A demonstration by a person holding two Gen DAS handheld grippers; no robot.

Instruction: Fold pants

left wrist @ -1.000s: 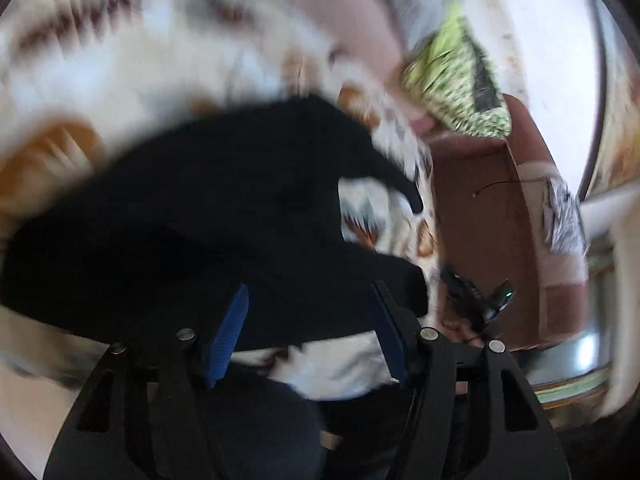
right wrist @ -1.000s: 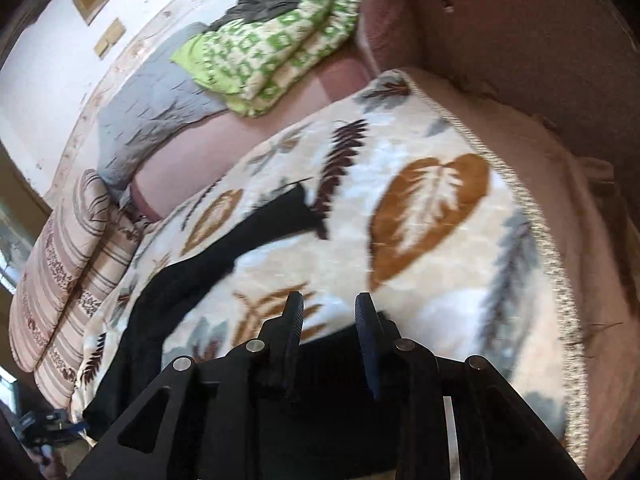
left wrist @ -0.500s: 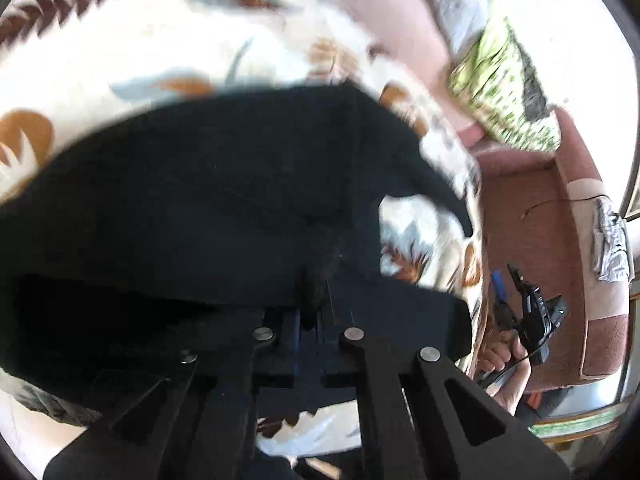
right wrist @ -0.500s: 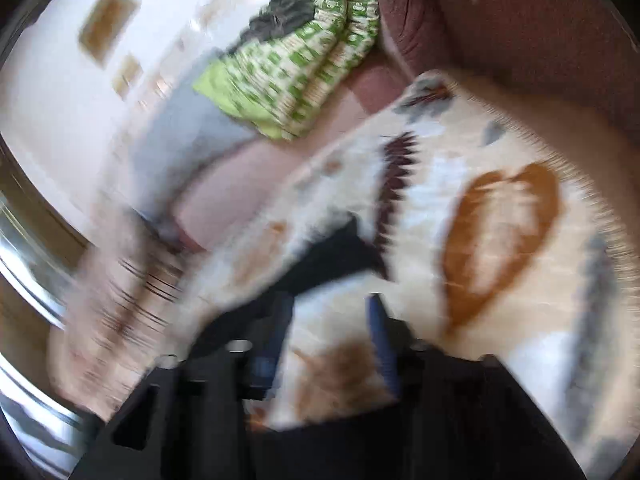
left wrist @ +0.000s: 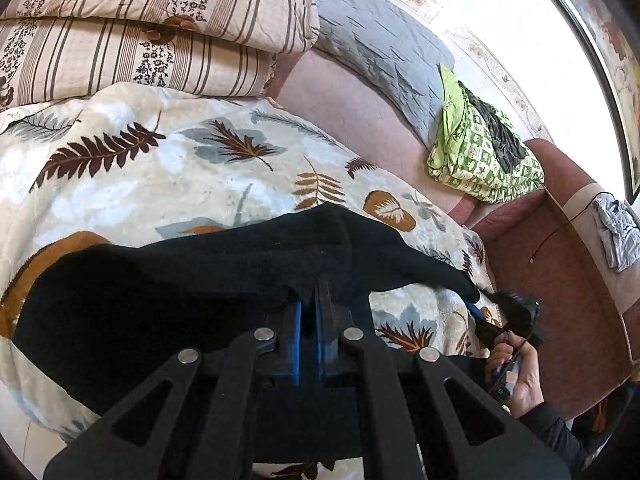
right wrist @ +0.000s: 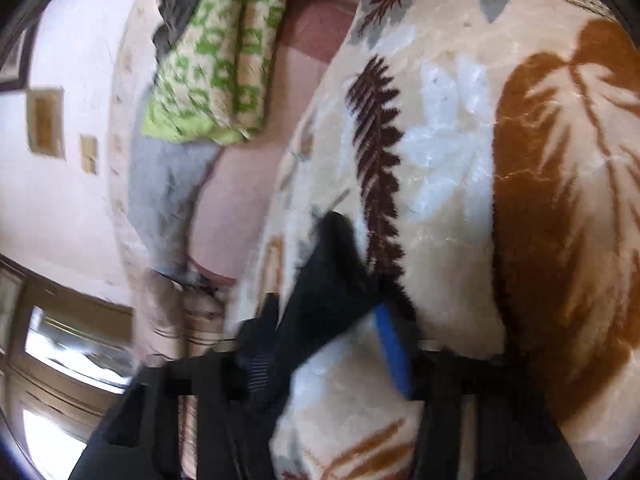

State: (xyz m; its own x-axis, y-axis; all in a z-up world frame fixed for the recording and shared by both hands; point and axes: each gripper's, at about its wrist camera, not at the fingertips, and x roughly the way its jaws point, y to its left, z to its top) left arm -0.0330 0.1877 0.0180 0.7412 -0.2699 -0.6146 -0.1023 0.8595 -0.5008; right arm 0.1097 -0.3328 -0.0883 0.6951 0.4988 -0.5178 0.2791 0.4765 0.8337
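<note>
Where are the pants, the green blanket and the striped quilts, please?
pants [left wrist: 200, 280], left wrist view, main body
green blanket [left wrist: 480, 160], left wrist view, patterned middle
striped quilts [left wrist: 140, 28], left wrist view, upper quilt

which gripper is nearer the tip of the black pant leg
Right. The right gripper is right by the pant leg tip, and its jaws have just been closing with the leg between them. The left gripper is shut on the pants farther back.
</note>
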